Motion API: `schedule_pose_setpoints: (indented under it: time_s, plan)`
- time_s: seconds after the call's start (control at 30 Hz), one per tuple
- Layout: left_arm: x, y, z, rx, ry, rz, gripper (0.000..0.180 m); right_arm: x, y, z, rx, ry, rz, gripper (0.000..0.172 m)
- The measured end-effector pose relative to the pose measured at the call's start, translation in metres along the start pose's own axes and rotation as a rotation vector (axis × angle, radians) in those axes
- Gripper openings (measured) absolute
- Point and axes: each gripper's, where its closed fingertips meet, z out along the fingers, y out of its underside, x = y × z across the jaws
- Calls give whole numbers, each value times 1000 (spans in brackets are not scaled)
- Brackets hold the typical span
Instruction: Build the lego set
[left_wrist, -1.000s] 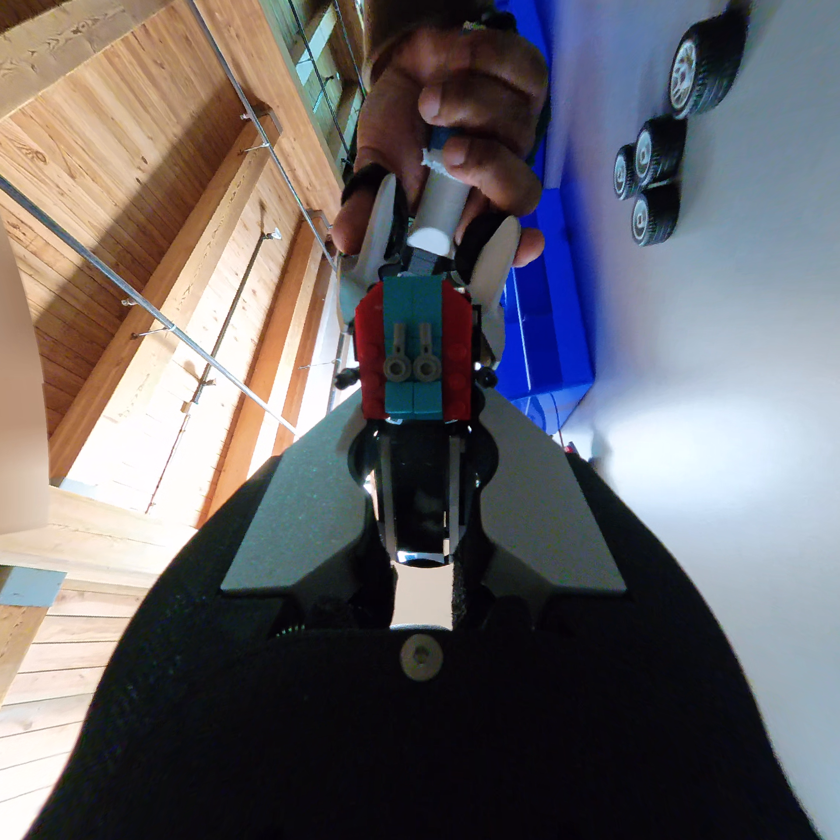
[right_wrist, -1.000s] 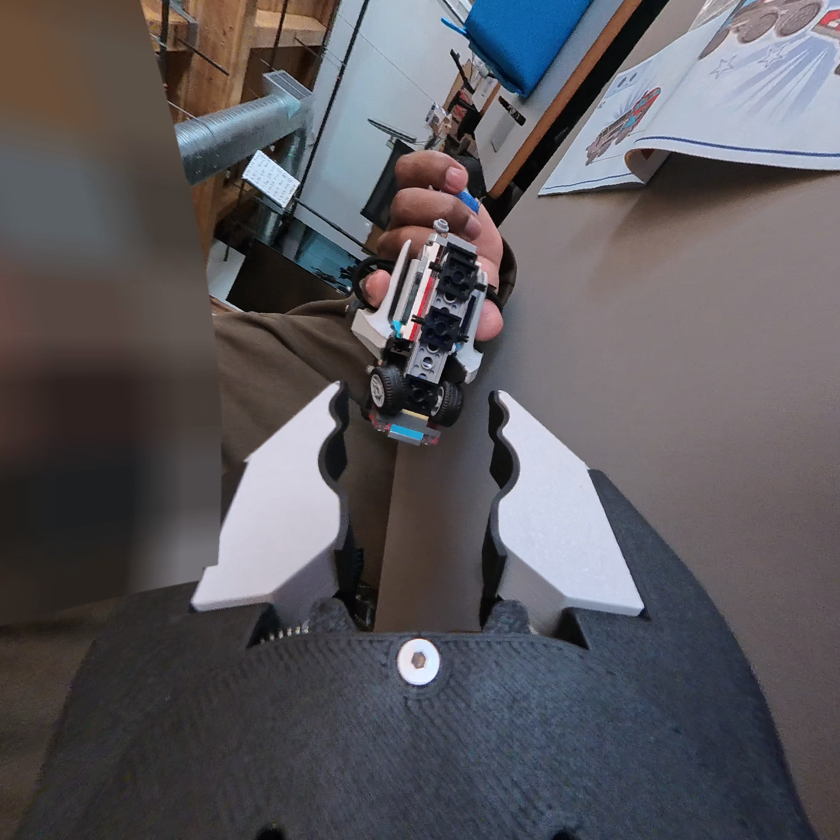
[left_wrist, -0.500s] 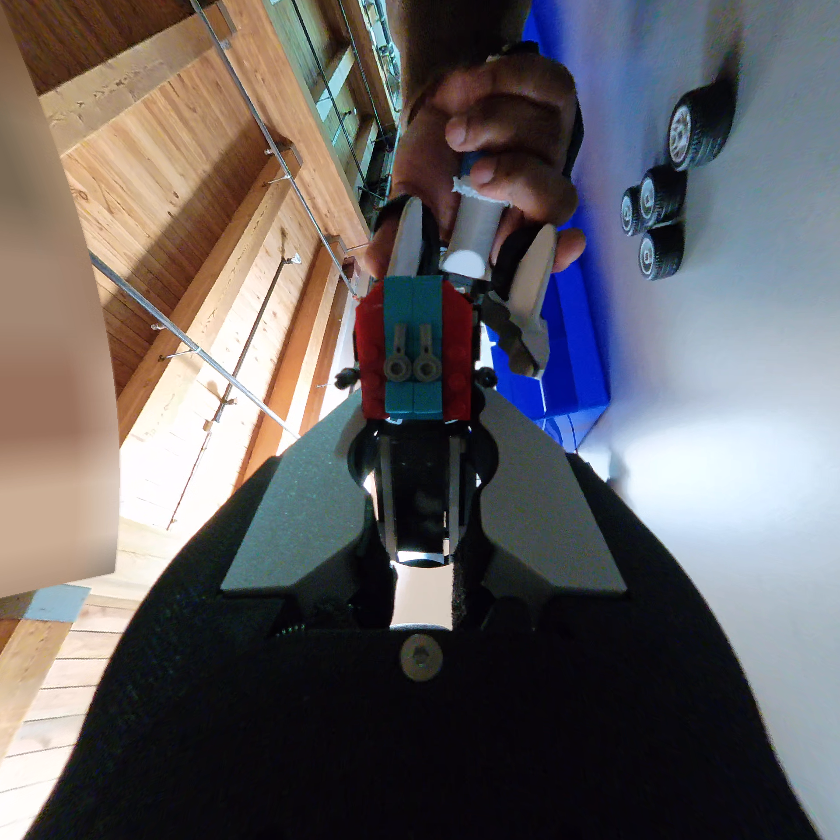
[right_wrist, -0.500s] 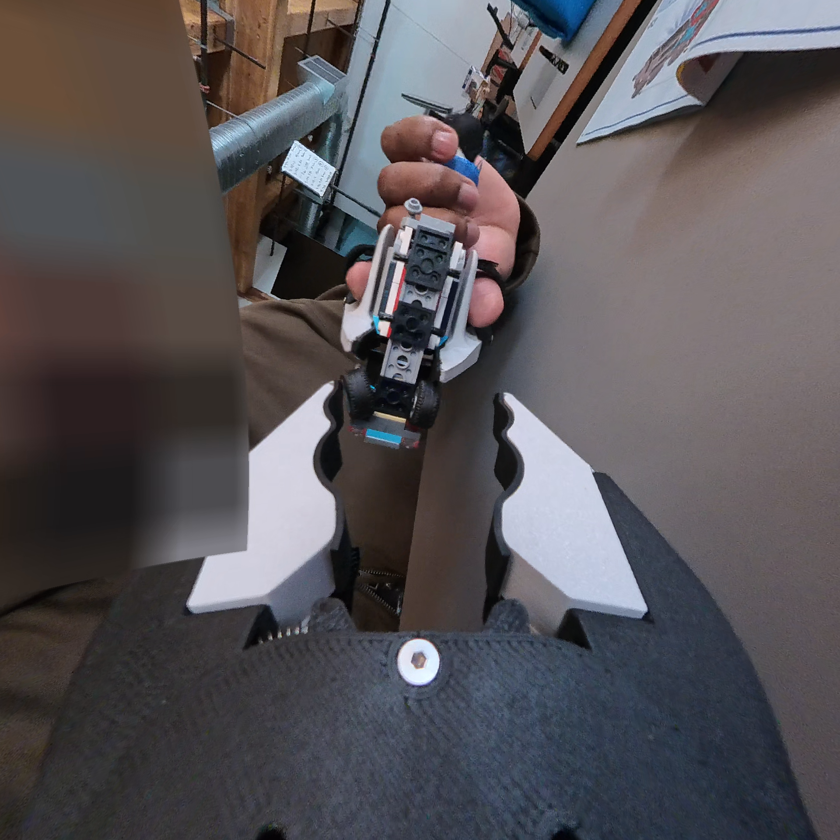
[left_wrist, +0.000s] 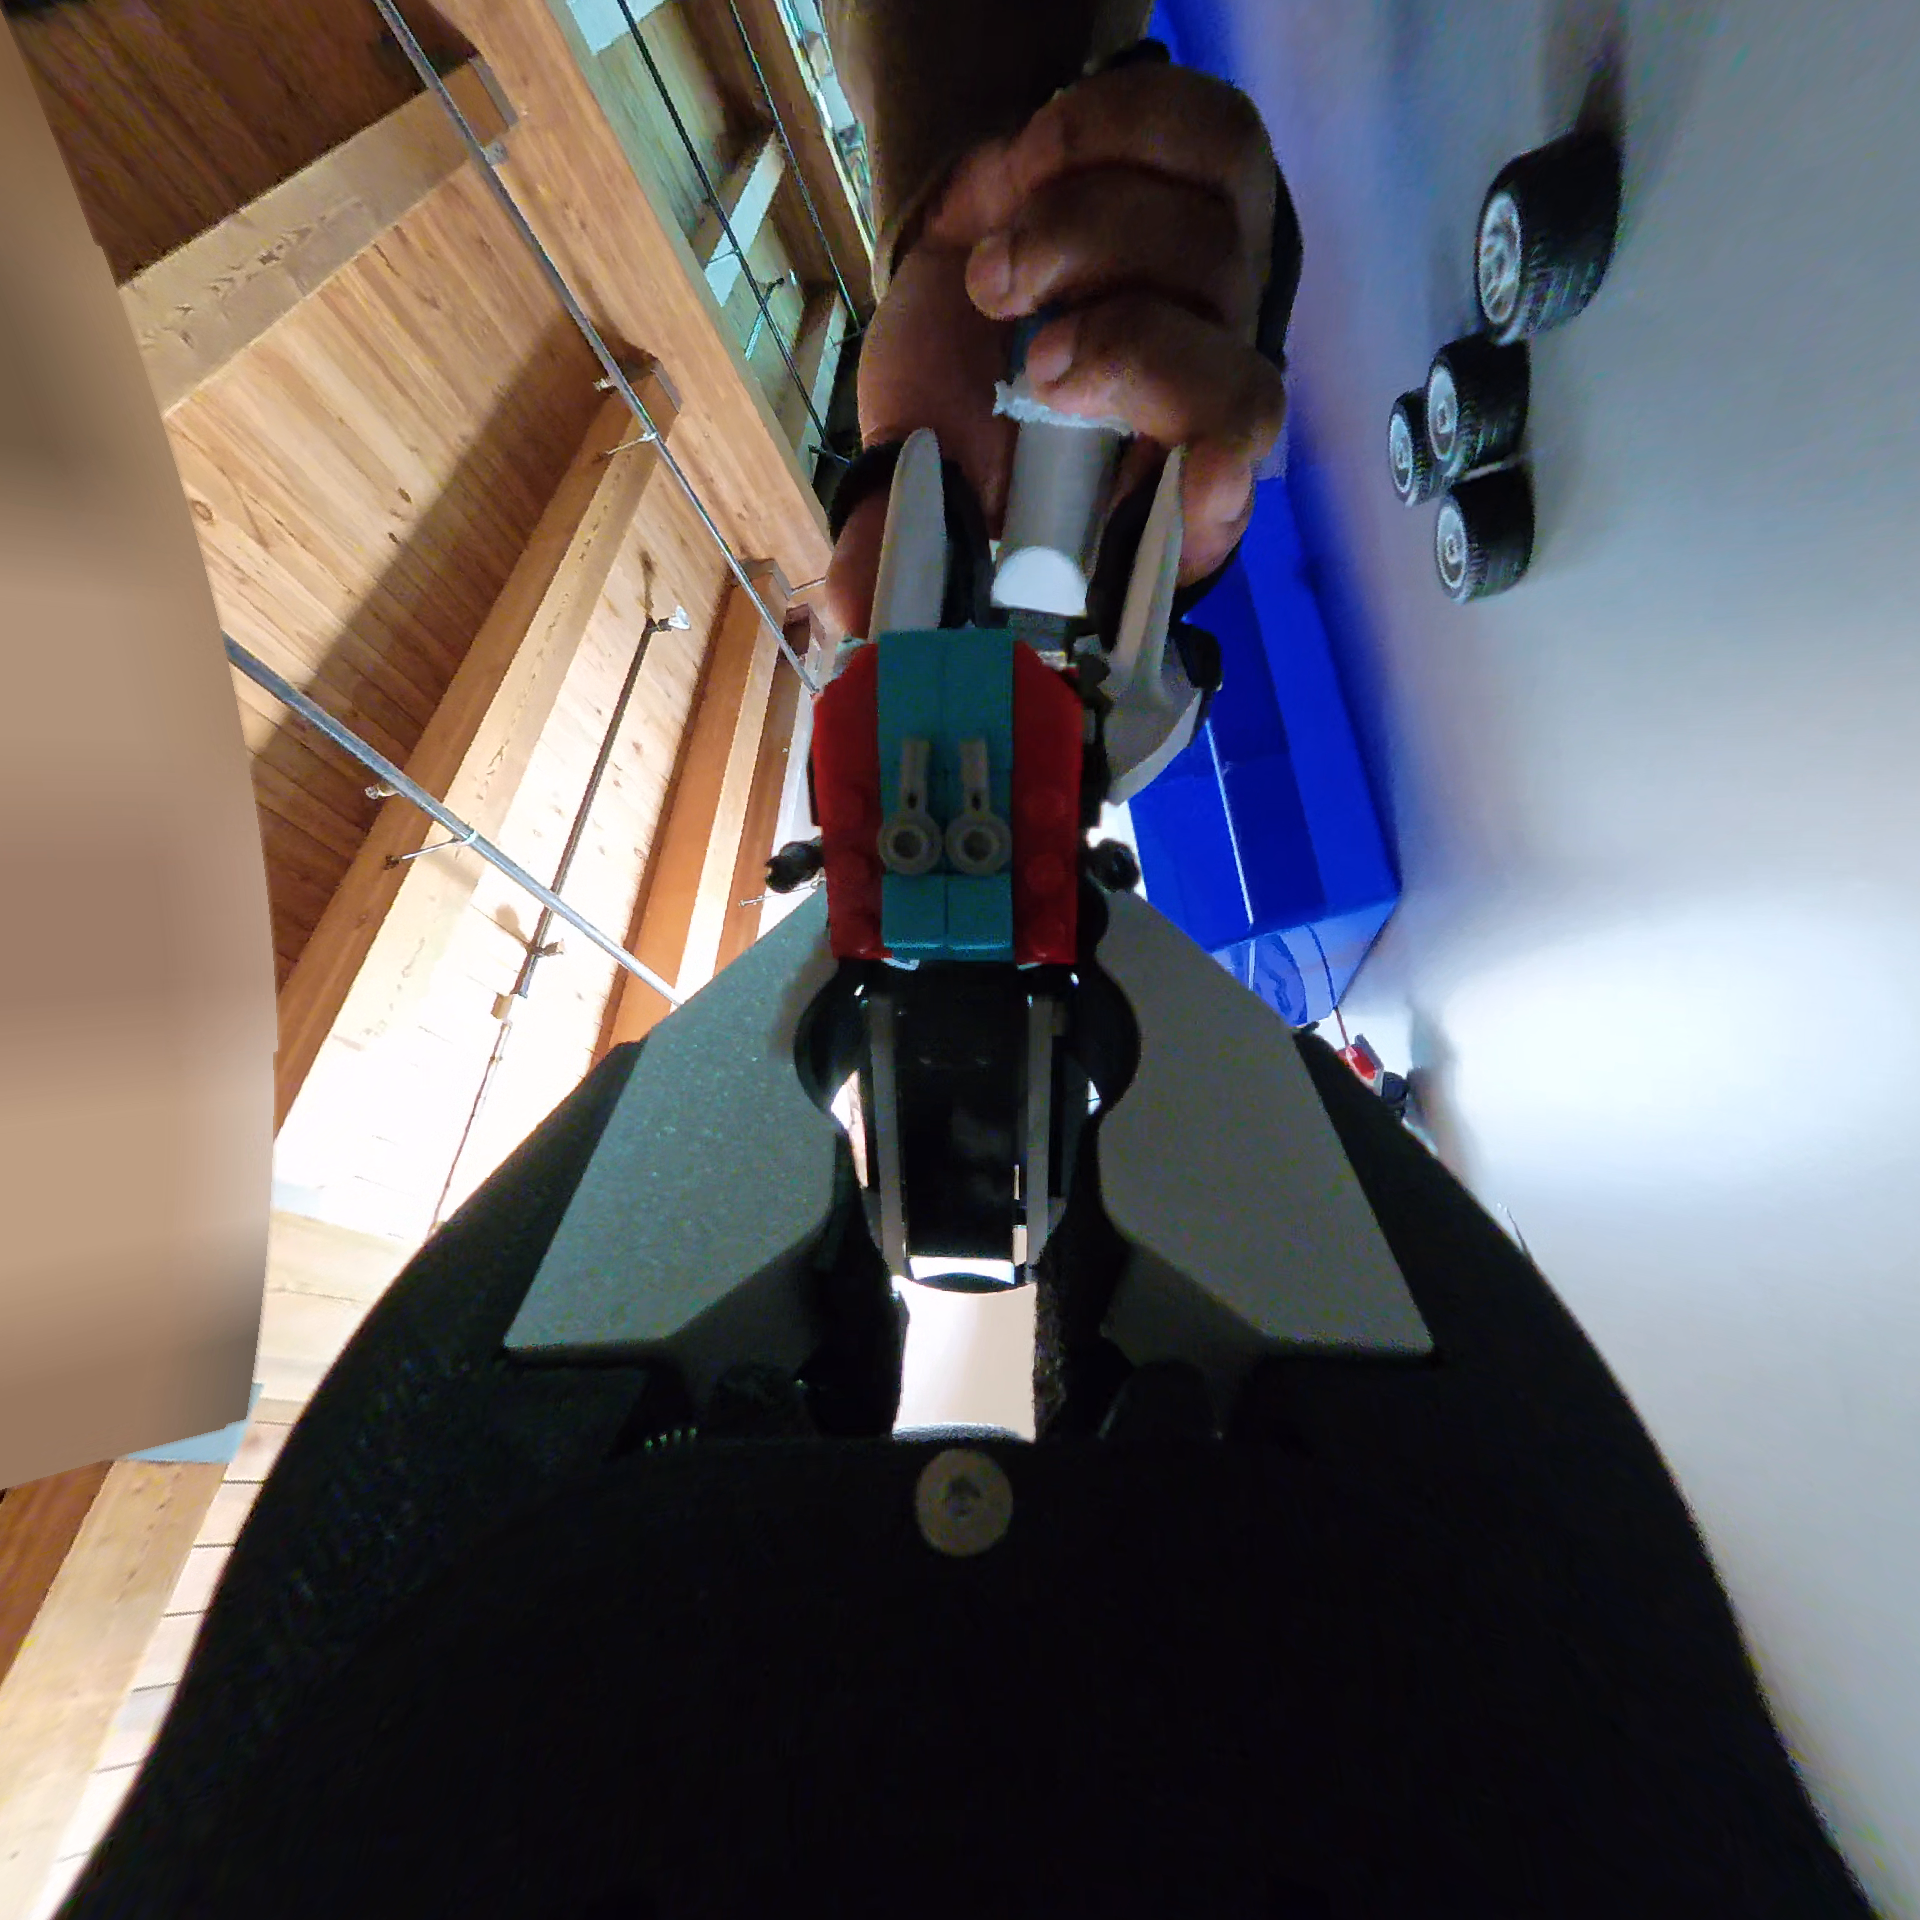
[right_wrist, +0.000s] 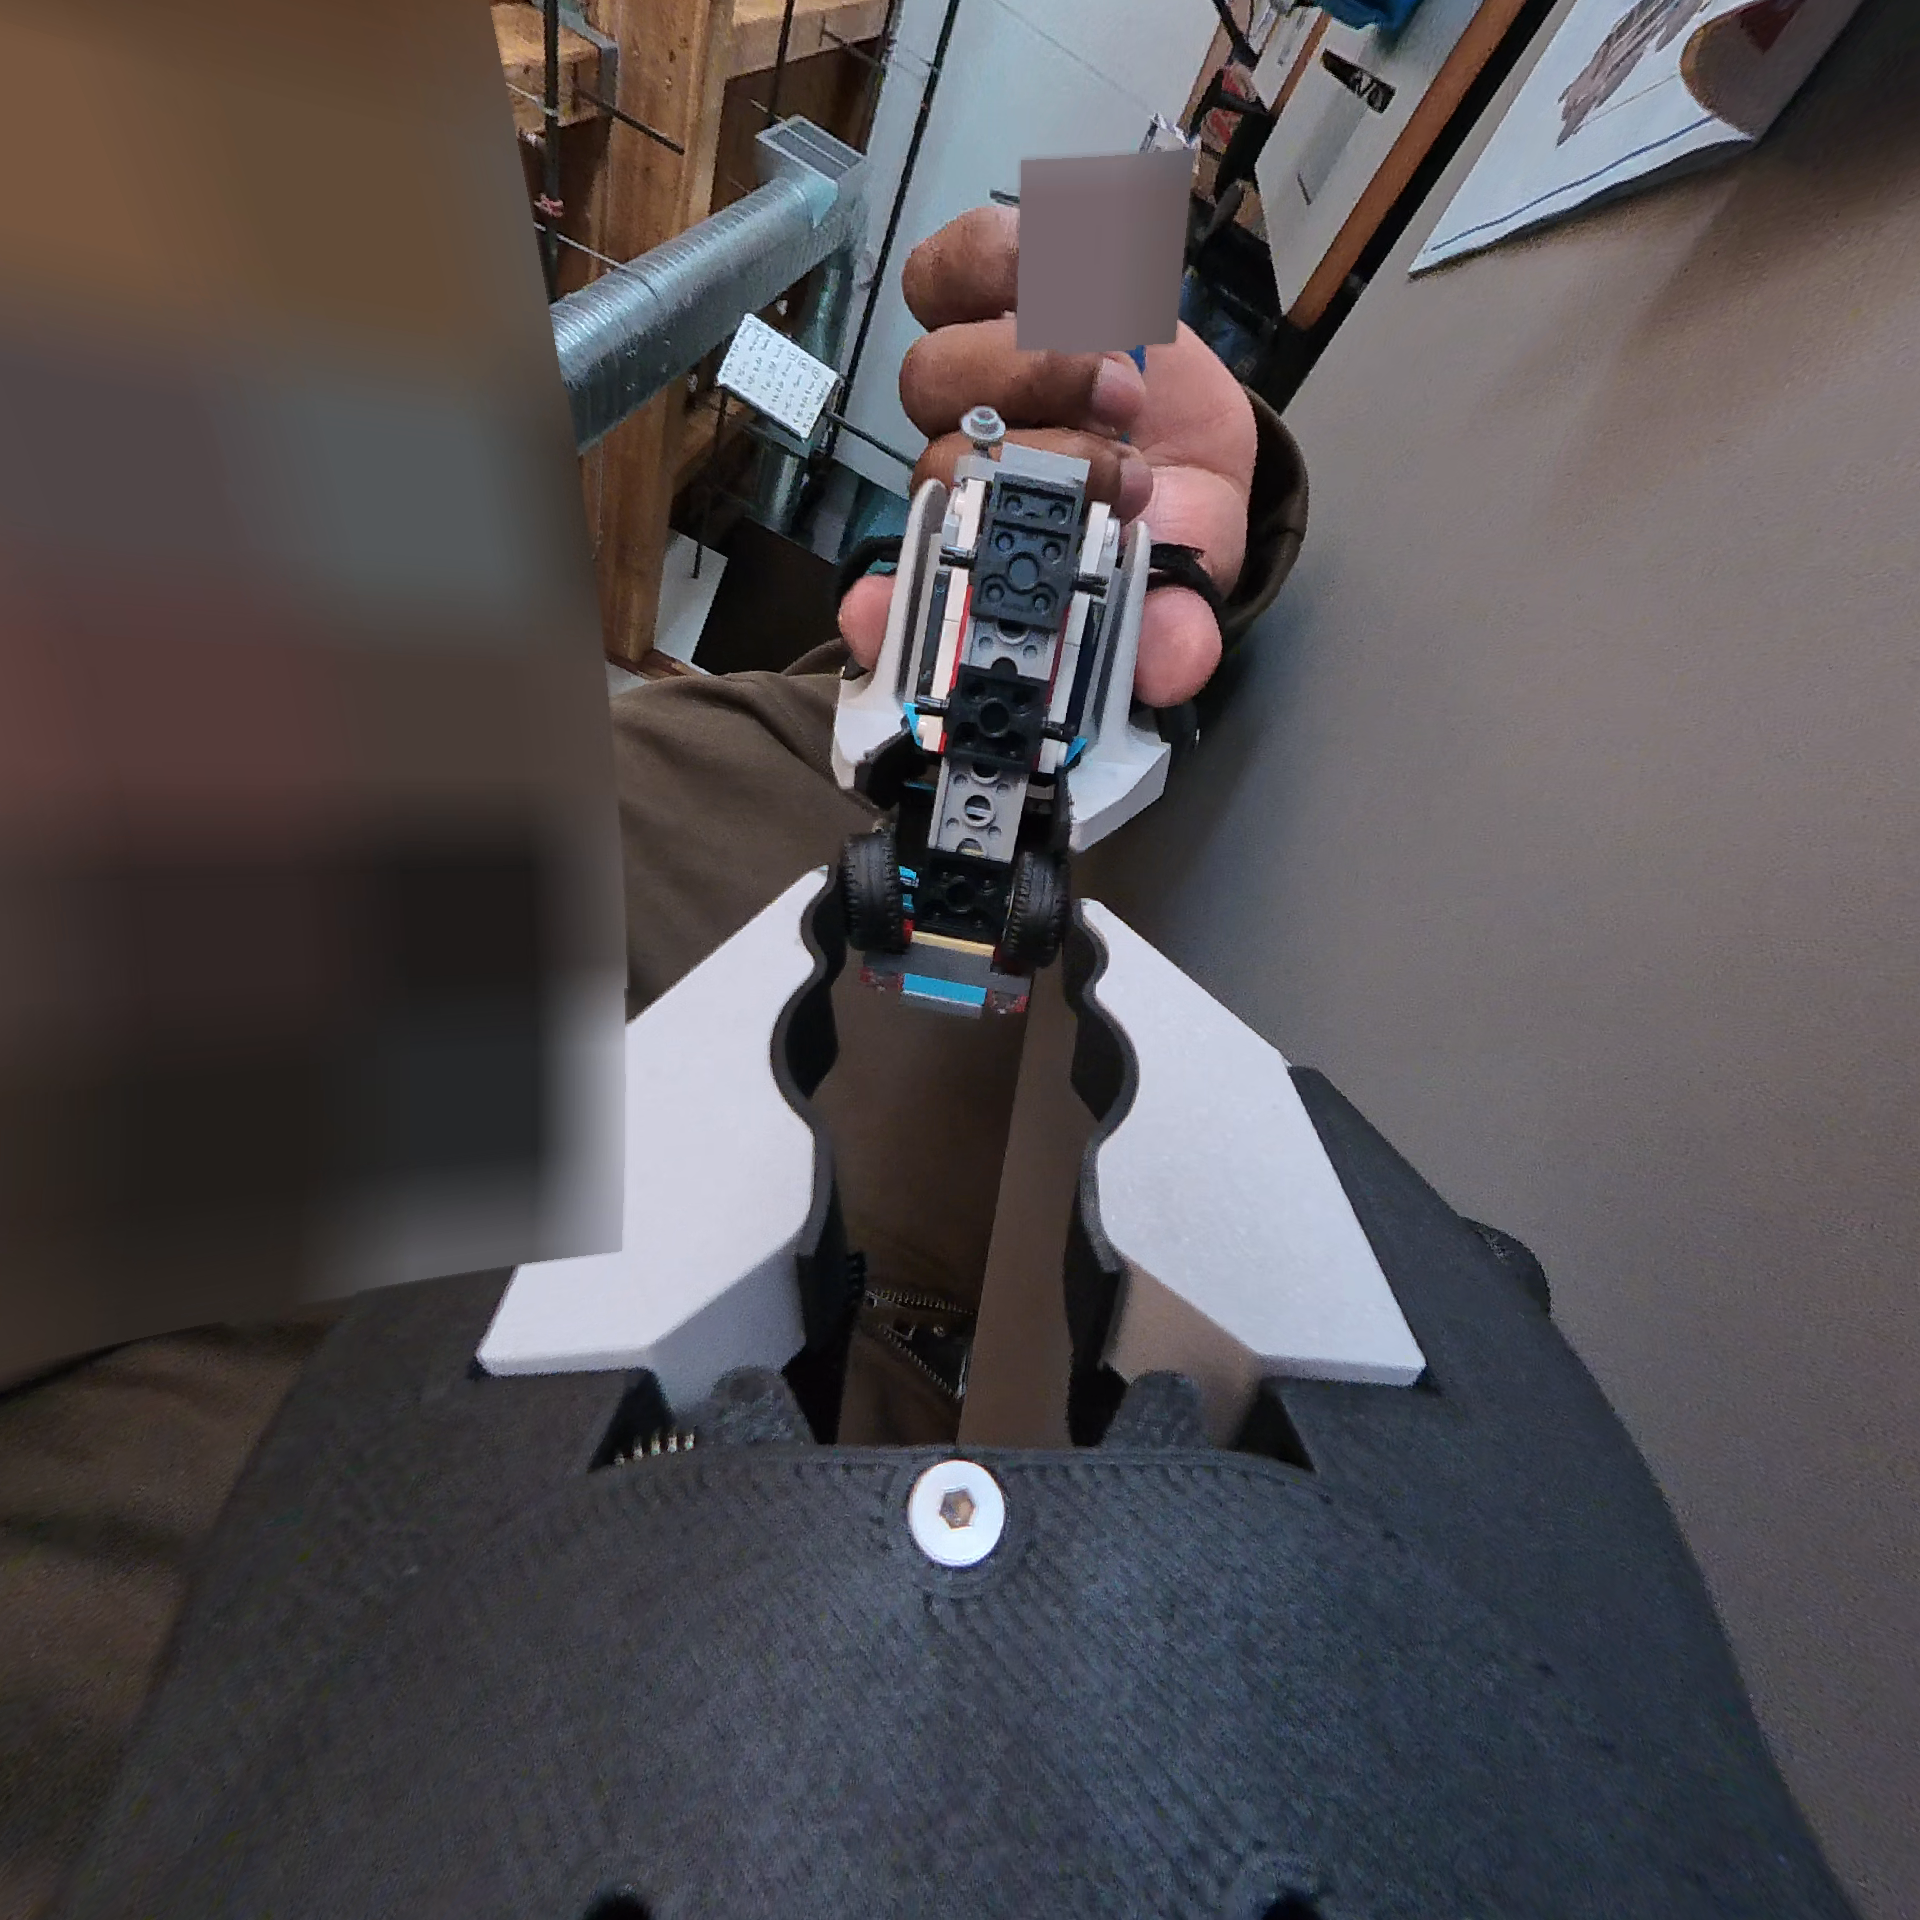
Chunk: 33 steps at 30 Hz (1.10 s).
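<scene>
Two grippers meet on one toy car: left jaws hold its body, right jaws squeeze its wheels at 12 o'clock.

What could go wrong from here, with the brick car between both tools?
The right tool flanks only the small wheels at one end of the brick car; squeezing there might pop a wheel off or let it slip. The left tool clamps the other end in mid-air, so a pull or twist could split the model.

Toy brick car upside down, wheeled end between right gripper fingertips, held by left gripper
</scene>
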Motion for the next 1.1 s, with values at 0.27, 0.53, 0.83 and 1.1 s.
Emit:
schedule_pose_setpoints:
  time_s: [0.27, 0.53, 0.83, 1.1]
  plan:
    - [2, 4, 0, -10, 10, 4, 37, 2, -3, 1, 32, 6, -7, 41]
    - [4, 9, 0, -29, 17, -13, 38, 4, -8, 0, 67, 10, -5, 41]
    - [2, 8, 0, -28, 12, -22, 37, 4, -4, 3, 46, 10, -13, 44]
    - [1, 13, 0, -43, 3, -61, 37, 5, -9, -3, 64, 31, -38, 45]
